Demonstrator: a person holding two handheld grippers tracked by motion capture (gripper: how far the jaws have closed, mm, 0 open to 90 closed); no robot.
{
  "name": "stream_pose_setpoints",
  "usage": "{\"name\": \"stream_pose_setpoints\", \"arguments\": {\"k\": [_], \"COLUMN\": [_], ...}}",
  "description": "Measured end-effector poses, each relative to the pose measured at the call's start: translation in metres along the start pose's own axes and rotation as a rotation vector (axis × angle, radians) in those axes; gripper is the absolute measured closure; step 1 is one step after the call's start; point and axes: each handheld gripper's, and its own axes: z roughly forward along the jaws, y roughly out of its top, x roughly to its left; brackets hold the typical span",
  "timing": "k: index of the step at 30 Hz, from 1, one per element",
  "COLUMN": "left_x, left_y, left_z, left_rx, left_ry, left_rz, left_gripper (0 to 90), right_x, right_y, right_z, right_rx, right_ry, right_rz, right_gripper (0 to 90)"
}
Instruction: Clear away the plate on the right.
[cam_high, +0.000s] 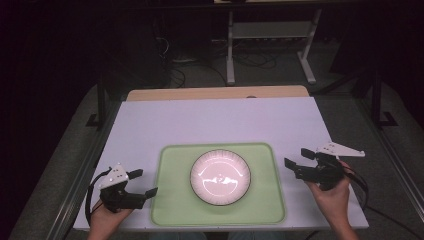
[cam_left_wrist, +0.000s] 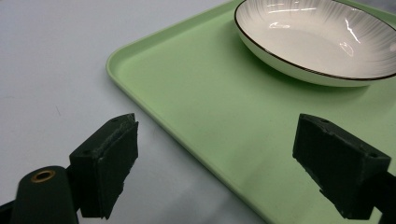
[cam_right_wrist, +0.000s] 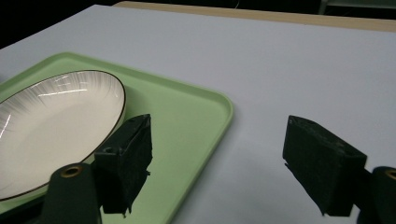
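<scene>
A white plate (cam_high: 220, 177) with a dark rim and fine ribbing rests empty in the middle of a light green tray (cam_high: 172, 200) at the table's near edge. My left gripper (cam_high: 144, 183) is held just left of the tray, open, with nothing between its jaws. In the left gripper view the tray's edge (cam_left_wrist: 154, 126) runs between the jaws and the plate (cam_left_wrist: 322, 44) lies beyond. My right gripper (cam_high: 296, 159) hovers just right of the tray, open and empty. The right gripper view has the tray corner (cam_right_wrist: 219, 116) and plate (cam_right_wrist: 51, 126) to the left.
The white table (cam_high: 215, 120) stretches bare behind the tray, with a wooden strip (cam_high: 215, 93) along its far edge. Beyond it stand a white metal frame (cam_high: 270, 45) and cables on the dark floor. A hand (cam_high: 332, 200) holds each gripper at the near edge.
</scene>
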Motion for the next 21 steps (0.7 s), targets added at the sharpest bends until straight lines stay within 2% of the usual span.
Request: {"name": "stream_pose_setpoints", "arguments": {"k": [9,16,21], "left_x": [-0.001,-0.001,-0.002], "left_y": [0.0,0.0,0.001], "left_z": [0.001,0.001,0.001], "left_rx": [0.002,0.003,0.002], "left_ry": [0.0,-0.003,-0.005], "left_rz": [-0.001,0.004,0.006], "left_gripper": [14.1,14.1,14.1], "right_x": [-0.008,-0.011,-0.011], "right_y": [-0.009,-0.029,-0.034], "right_z": [-0.017,-0.026,-0.032], "right_rx": [0.005,0.004,-0.007], "right_ry": [-0.033,-0.045,-0.041], "right_rz": [-0.016,0.01,0.023], "right_gripper": [22.5,22.5,22.6]}}
